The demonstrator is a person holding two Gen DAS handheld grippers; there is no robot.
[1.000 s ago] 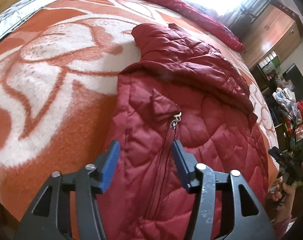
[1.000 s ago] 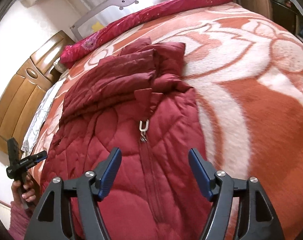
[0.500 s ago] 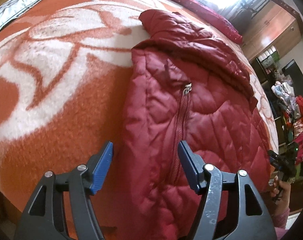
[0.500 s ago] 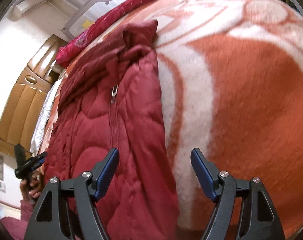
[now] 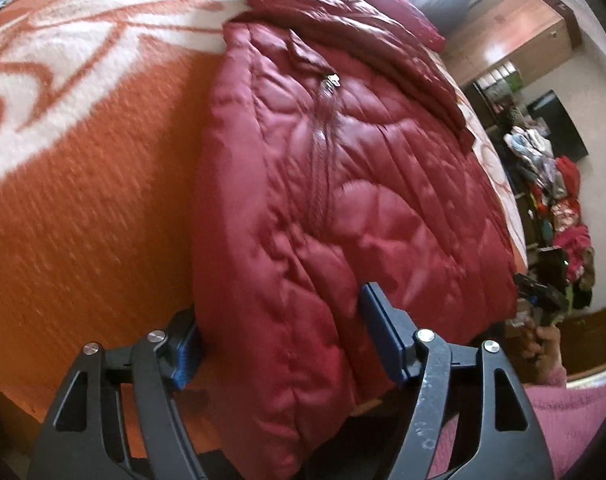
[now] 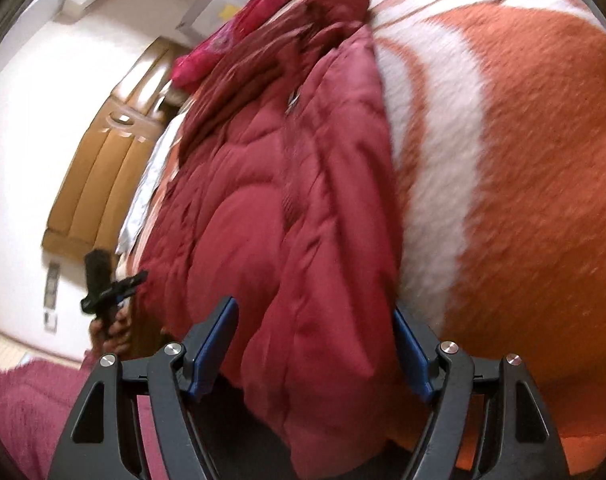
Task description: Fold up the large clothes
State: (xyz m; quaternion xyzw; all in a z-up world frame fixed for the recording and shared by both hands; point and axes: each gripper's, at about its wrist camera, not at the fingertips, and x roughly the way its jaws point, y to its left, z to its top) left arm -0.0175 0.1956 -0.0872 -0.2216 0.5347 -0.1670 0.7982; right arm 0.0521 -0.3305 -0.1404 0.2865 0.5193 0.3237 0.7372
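Observation:
A dark red quilted jacket [image 5: 343,184] lies zipped on the bed, its hem hanging over the near edge; it also shows in the right wrist view [image 6: 279,208]. My left gripper [image 5: 283,344] is open with its blue pads on either side of the hem's left corner. My right gripper [image 6: 315,348] is open around the hem's right corner. The zipper pull [image 5: 330,80] sits near the collar. The folded sleeves and hood lie at the far end.
An orange and white patterned blanket [image 5: 83,140] covers the bed. A red pillow roll [image 6: 239,28] lies at the headboard. A wooden wardrobe [image 5: 515,16] and a pile of clothes [image 5: 559,200] stand to one side. My pink-sleeved arm [image 6: 27,400] shows below.
Both grippers have moved down toward the near bed edge and now straddle the jacket's hem corners. The jaws stay open.

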